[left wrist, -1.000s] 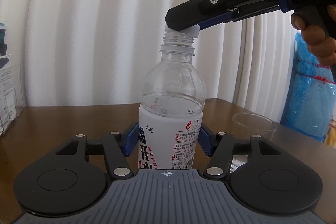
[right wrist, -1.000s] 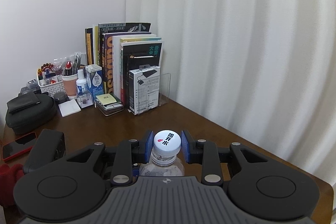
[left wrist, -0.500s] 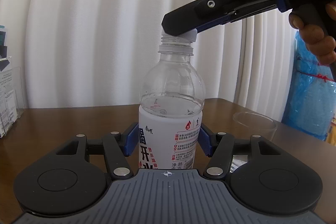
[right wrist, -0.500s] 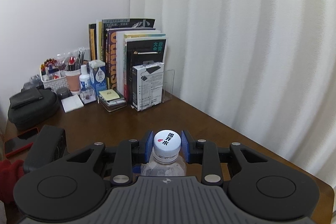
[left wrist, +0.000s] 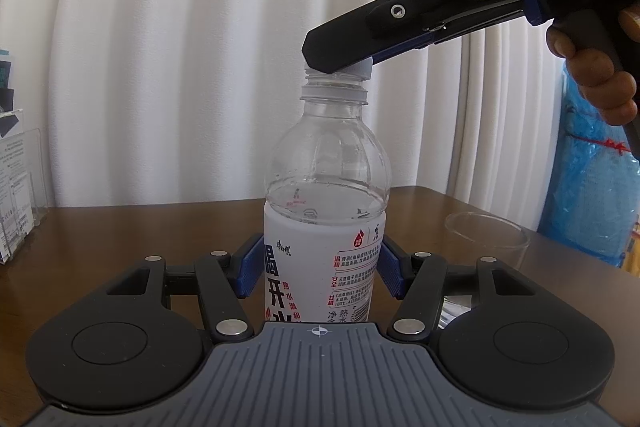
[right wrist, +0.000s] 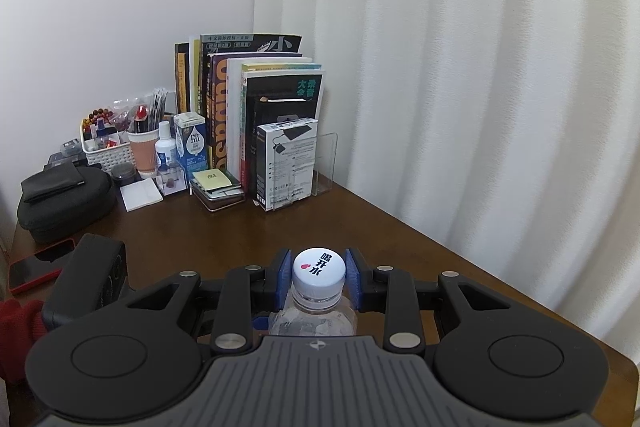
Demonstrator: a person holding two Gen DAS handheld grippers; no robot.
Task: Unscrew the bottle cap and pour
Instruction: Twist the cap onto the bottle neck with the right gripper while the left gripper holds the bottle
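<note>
White cap [right wrist: 319, 269] between blue pads, clear bottle [left wrist: 325, 223] on a brown table [left wrist: 132, 231]: we are midway through the unscrewing. Nearest us in the left wrist view, our left gripper [left wrist: 318, 269] is clamped on the bottle's labelled waist, holding it upright on the table with water standing just above the label. Above it, our right gripper [right wrist: 319, 273] is closed on the cap from the right; the neck threads show bare below the cap's skirt, and the cap sits slightly tilted, so we judge it nearly or fully free of the thread.

To finish this step well, we would hold the left grip firm without crushing the soft wall, since a squeeze could push water out of the opening. We would lift the cap straight up until the rim is clearly free, then carry it off to the side.

Just beyond the bottle to the right stands a clear glass [left wrist: 486, 239], apparently the pouring target. Farther off, in the right wrist view, books [right wrist: 248, 107] and desk clutter line the far left corner, well apart from the work.
</note>
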